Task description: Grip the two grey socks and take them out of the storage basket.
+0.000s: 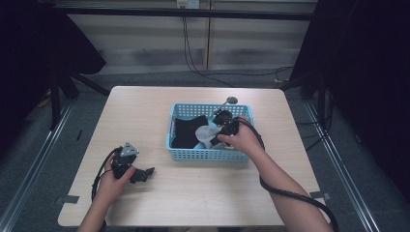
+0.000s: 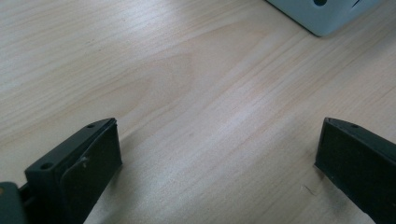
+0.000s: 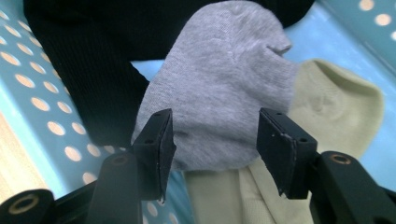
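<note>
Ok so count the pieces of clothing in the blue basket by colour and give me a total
Black: 1, the black cloth
Grey: 1, the grey sock
Pale cream: 1, the cream sock
Total: 3 showing in the blue basket; anything buried underneath cannot be told.

— What did the grippers look like?
— Both were black. The left gripper (image 1: 145, 173) carried a grey three-cornered plate (image 1: 128, 150) on top, and its broad flat jaws had small screw holes.
— And the right gripper (image 3: 212, 140)?
— Same black jaws with worn pad edges, and a thick black cable (image 1: 290, 193) along a bare forearm.
</note>
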{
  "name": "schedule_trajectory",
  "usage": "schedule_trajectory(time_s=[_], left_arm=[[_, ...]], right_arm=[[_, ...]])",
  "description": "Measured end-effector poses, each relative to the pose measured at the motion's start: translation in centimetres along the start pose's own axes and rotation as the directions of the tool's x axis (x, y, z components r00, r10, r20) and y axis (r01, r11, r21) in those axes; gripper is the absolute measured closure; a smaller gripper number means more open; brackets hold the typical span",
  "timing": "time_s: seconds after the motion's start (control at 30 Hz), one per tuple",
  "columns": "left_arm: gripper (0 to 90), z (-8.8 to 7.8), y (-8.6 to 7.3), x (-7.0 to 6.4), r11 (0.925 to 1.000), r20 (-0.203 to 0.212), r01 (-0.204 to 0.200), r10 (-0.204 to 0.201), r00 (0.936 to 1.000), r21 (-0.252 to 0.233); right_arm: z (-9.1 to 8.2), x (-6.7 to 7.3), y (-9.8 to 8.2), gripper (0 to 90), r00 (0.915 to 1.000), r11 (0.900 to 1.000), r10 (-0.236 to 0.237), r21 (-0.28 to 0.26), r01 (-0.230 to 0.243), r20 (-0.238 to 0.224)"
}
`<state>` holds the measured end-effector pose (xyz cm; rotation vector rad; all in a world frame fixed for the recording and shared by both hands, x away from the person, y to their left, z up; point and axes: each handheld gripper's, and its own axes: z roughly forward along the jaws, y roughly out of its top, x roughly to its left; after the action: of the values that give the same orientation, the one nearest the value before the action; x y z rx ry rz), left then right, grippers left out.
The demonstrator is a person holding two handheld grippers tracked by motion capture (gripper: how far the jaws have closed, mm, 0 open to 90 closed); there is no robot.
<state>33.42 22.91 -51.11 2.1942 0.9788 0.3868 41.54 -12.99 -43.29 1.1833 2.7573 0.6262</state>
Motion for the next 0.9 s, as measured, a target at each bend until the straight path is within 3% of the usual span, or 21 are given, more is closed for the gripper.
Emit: schedule_trajectory(time_s=[0.23, 0.3, 0.4, 0.6, 0.77, 0.9], left_arm=[[0.0, 0.0, 0.0, 0.0, 1.0000, 0.000, 0.000, 0.000, 1.0000, 0.000], [0.0, 0.0, 0.0, 0.0, 1.0000, 0.000, 0.000, 0.000, 1.0000, 0.000], [0.0, 0.0, 0.0, 0.0, 1.0000, 0.000, 0.000, 0.000, 1.0000, 0.000], [0.0, 0.0, 0.0, 0.0, 1.0000, 0.000, 0.000, 0.000, 1.0000, 0.000], [0.0, 0.0, -0.1, 0.0, 1.0000, 0.006, 0.000, 0.000, 1.0000, 0.001], [0.0, -0.2, -0.2, 0.0, 1.0000, 0.008, -0.003, 0.003, 1.0000, 0.001]], right_arm=[[1.4, 0.1, 0.3, 51.1, 0.9998, 0.999, -0.017, 0.029, 0.017, -0.014], [1.7, 0.1, 0.4, 56.0, 0.9992, 0.998, -0.036, 0.042, 0.037, -0.019], [2.1, 0.1, 0.6, 70.4, 0.9976, 0.996, -0.065, 0.065, 0.066, -0.024], [2.0, -0.2, 0.8, 87.7, 0.9985, 0.994, -0.051, 0.094, 0.053, -0.020], [1.2, -0.5, 0.9, 89.7, 0.9984, 0.994, -0.052, 0.097, 0.054, -0.024], [0.2, -0.6, 1.0, 89.8, 0.9981, 0.994, -0.062, 0.091, 0.062, -0.002]])
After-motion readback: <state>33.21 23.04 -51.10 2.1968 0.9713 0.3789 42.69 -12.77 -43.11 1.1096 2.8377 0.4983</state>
